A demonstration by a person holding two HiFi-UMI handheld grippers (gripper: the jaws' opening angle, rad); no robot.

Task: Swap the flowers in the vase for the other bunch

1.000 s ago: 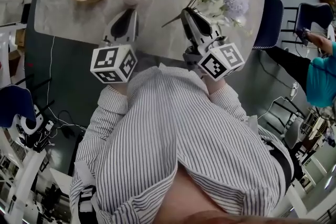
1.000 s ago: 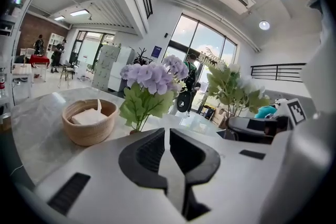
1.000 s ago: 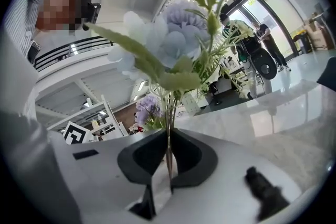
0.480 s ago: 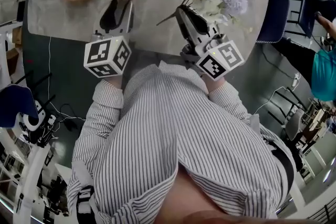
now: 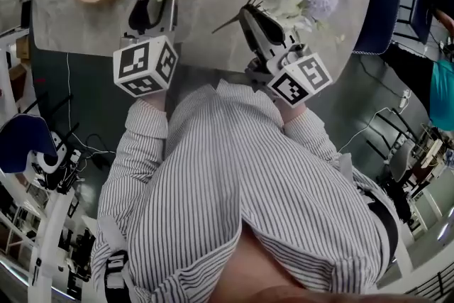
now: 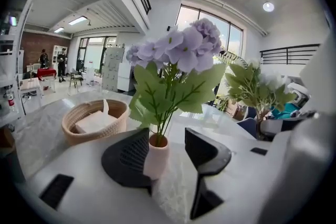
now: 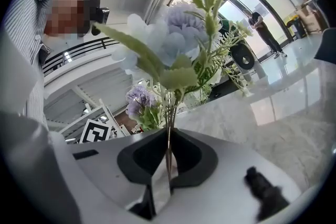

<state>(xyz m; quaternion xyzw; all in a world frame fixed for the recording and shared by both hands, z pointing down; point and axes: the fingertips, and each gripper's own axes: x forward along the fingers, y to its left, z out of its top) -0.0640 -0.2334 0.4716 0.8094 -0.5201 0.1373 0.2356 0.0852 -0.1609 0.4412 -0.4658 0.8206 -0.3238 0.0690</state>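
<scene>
Vase [image 6: 156, 157] of purple flowers [image 6: 178, 50] stands on the table [image 5: 213, 14] between the just-opened, wide jaws of the left gripper [image 6: 168, 143], probably to steady it, while the right gripper [image 7: 169, 140] pinches the other bunch [image 7: 178, 44] by its stems, ready to swap.

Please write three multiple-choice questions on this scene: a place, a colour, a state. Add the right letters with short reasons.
1. Where does the small pink ceramic vase stand?
A. on the floor
B. on the pale marble table, between the left gripper's jaws
C. on a chair

2. What colour are the flowers in that vase?
A. red
B. purple
C. yellow

3. The right gripper is:
A. open, empty
B. shut on the vase
C. shut on the stems of the mixed white and lilac flower bunch

Answers:
B: the left gripper view shows the vase between jaws that have just been opening.
B: the blooms are purple.
C: its jaws pinch the thin stems.
</scene>
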